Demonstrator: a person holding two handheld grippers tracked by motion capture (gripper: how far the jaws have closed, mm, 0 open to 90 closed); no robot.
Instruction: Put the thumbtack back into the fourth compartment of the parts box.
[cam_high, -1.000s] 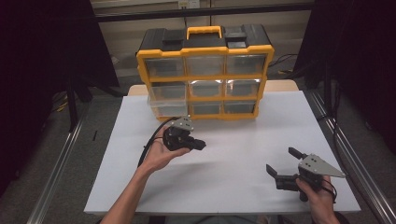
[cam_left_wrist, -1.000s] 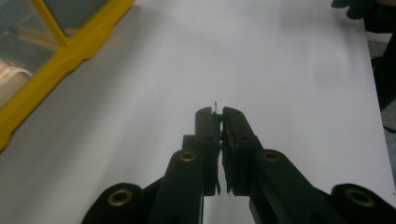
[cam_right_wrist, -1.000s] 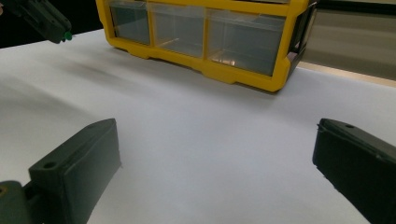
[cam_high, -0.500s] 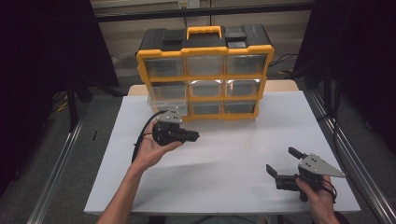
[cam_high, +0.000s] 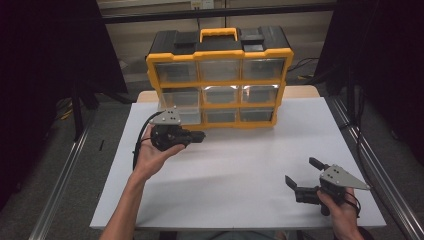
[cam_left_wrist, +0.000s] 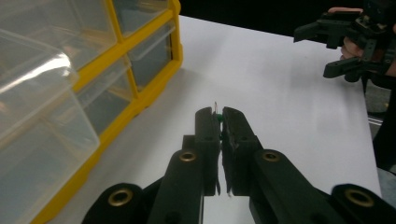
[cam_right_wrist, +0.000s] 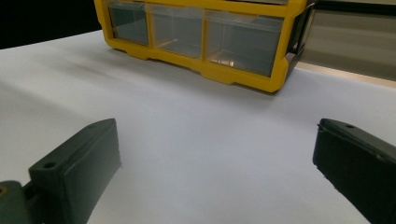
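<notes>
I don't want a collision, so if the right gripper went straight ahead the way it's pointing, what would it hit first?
Probably the yellow drawer organizer. The right gripper has open jaws over bare white table, and nothing else lies ahead; the bottom row of clear drawers looks first in line.

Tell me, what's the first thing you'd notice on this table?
The big yellow drawer box with see-through drawers stands at the far edge of the white table. Right in front of its lower left drawers, the left claw is pinched shut on a tiny green thing with thin wires. Near the table's right front corner, the right claw rests wide open with nothing in it.
</notes>
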